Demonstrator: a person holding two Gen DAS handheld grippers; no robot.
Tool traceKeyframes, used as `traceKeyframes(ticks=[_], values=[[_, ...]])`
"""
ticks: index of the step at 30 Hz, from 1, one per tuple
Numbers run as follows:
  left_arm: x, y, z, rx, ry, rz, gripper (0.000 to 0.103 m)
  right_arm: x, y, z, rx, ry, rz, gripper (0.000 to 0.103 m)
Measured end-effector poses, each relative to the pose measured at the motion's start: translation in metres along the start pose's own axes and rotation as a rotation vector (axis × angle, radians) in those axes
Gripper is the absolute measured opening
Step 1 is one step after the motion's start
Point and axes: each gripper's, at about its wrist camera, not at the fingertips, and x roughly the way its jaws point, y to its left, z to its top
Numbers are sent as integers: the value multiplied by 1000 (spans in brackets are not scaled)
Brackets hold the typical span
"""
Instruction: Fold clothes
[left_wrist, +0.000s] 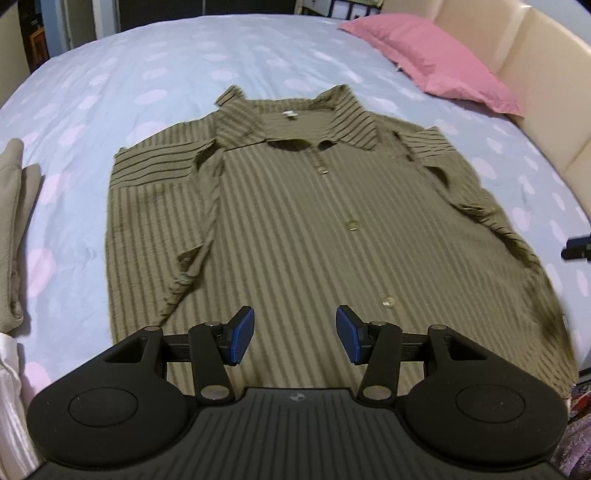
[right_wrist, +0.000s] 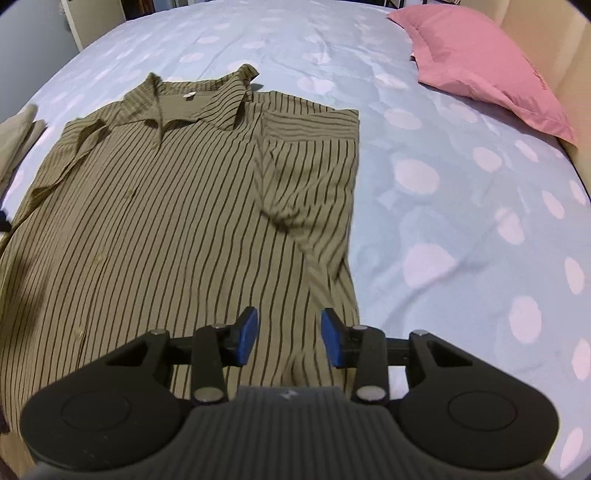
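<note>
Covering the bed is a pale blue sheet with pink dots (left_wrist: 155, 66); the olive striped button shirt (left_wrist: 295, 221) lies flat on it, sleeves folded inward, pink pillow (right_wrist: 491, 66) near the cream headboard (left_wrist: 535, 74). Left gripper (left_wrist: 294, 334) and right gripper (right_wrist: 289, 336) hover with jaws apart, holding nothing.

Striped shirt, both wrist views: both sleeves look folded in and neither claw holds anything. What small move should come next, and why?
Probably lower both claws to the hem to fold the striped shirt upward. It lies flat, buttons up, on the bed, both sleeves already folded inward. The left claw and right claw hang open over its lower part, gripping nothing; the hem itself is out of view.
</note>
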Motion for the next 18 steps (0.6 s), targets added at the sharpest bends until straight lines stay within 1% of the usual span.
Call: traceKeyframes(ticks=[5,9,14,18], values=[[-12,-24,6,5,-35,-52,47,-25,8,-43,-29,14,1,42],[-16,-54,25,28,-32,-103,47,-35,6,-76,-37,55,-6,42],[-9,-111,63,64,-18,-162,47,-34,-5,-108,-35,121,-4,43],[9,-162,93,97,-12,-169,47,-26,-14,-122,-32,150,12,43]])
